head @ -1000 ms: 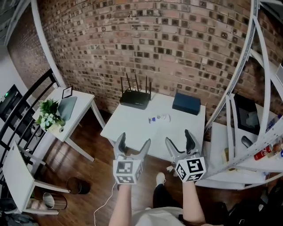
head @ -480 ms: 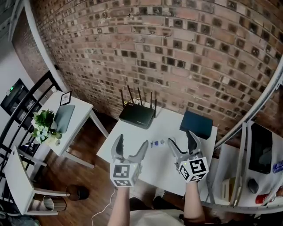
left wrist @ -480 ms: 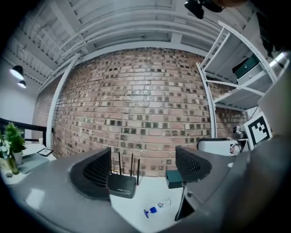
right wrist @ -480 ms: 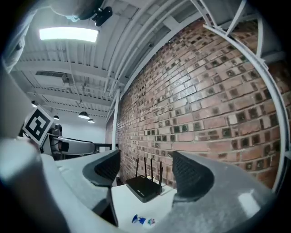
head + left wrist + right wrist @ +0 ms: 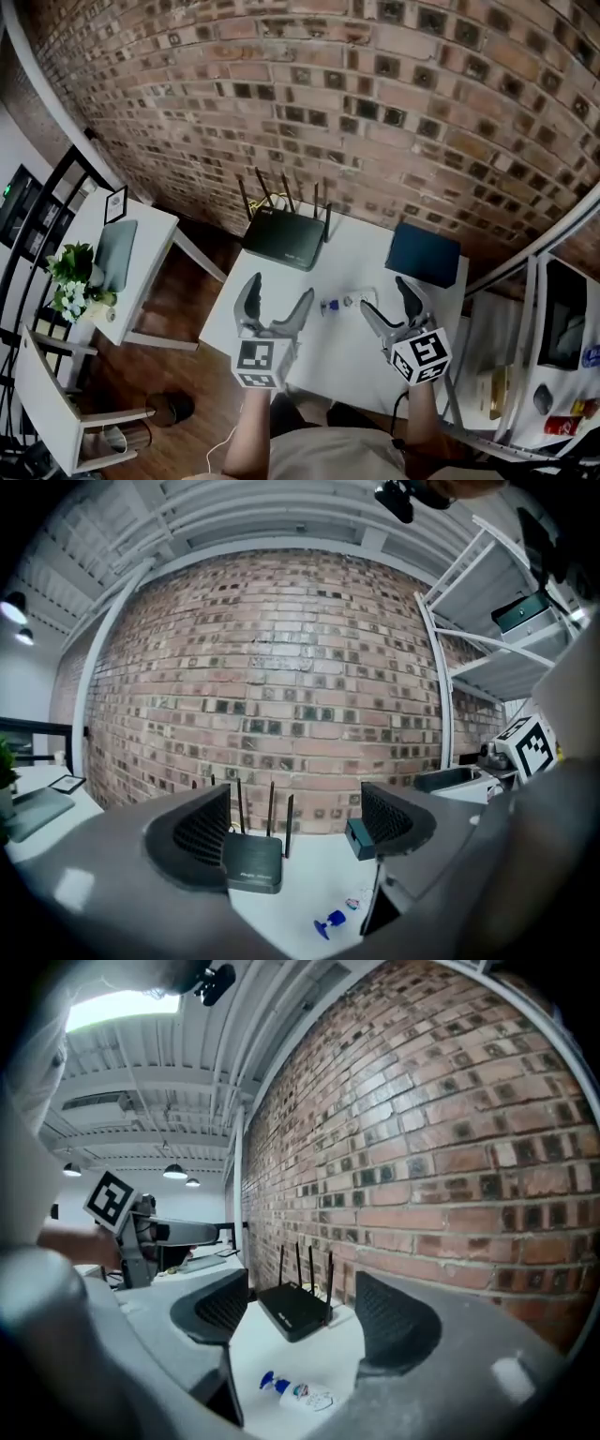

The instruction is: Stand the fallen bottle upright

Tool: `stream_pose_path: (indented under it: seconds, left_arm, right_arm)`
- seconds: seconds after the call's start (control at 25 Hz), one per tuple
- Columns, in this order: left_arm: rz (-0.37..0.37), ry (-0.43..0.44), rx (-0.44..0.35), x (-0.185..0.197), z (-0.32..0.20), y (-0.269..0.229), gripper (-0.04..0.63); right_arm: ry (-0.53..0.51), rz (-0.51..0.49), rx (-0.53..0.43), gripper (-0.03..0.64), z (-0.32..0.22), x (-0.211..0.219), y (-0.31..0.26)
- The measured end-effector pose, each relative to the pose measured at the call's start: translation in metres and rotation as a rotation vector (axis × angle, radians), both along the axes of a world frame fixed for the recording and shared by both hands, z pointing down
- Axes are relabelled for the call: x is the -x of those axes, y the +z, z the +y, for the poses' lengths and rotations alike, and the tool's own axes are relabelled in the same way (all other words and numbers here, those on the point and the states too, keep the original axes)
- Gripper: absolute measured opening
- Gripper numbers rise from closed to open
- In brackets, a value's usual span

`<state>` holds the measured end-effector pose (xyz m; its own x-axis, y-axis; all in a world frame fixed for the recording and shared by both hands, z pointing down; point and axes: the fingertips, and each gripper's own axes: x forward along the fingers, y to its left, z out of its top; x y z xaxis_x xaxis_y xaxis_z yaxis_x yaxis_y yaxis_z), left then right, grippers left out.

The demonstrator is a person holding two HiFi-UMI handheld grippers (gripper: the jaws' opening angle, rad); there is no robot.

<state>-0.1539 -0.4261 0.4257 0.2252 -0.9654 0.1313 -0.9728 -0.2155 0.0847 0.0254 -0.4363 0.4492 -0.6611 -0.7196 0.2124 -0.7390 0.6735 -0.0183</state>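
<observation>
A small clear bottle (image 5: 343,302) with a blue cap lies on its side on the white table (image 5: 319,356), between my two grippers and a little beyond them. It also shows low in the left gripper view, bottle (image 5: 336,921), and the right gripper view, bottle (image 5: 300,1395). My left gripper (image 5: 278,292) hovers over the table's near left part; its jaws have just been closing a little and stand open with nothing between them. My right gripper (image 5: 386,298) hovers just right of the bottle, open and empty.
A black router (image 5: 281,239) with antennas and a dark blue box (image 5: 424,255) sit at the table's back by the brick wall. A side table with a plant (image 5: 73,281) stands left. White shelving (image 5: 553,309) stands right. A bin (image 5: 169,408) is on the floor.
Both grippers have moved forward from in front of the table to over it, toward the bottle. The bottle still lies where it was.
</observation>
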Motion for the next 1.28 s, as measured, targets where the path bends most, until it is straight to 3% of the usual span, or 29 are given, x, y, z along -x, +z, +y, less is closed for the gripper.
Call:
stream_pose_path:
  seconds: [0.2,0.36,0.6,1.04,1.12,1.28]
  left_arm:
    - [0.032,0.045,0.066,0.005,-0.011,0.047,0.448]
    - [0.048,0.066,0.118,0.011,-0.012,0.078,0.439]
    - [0.07,0.11,0.191,0.007,-0.011,0.117,0.419]
    - [0.097,0.055,0.314,0.036,-0.003,0.17,0.419]
    - [0.1,0.048,0.325,0.041,-0.002,0.176,0.417]
    - [0.115,0.027,0.348,0.051,0.002,0.189,0.409]
  right_arm:
    - [-0.092,0.136,0.108,0.347,0.013,0.018,0.06]
    - [-0.192,0.265,0.111,0.345,0.017,0.049,0.094]
    - [-0.344,0.582,0.106,0.347,0.016,0.077,0.153]
    - [-0.665,0.997,0.164,0.345,0.02,0.093,0.265]
    - [-0.684,1.027,0.165,0.344,0.016,0.093,0.274]
    - [-0.701,1.027,0.161,0.271,0.005,0.099,0.278]
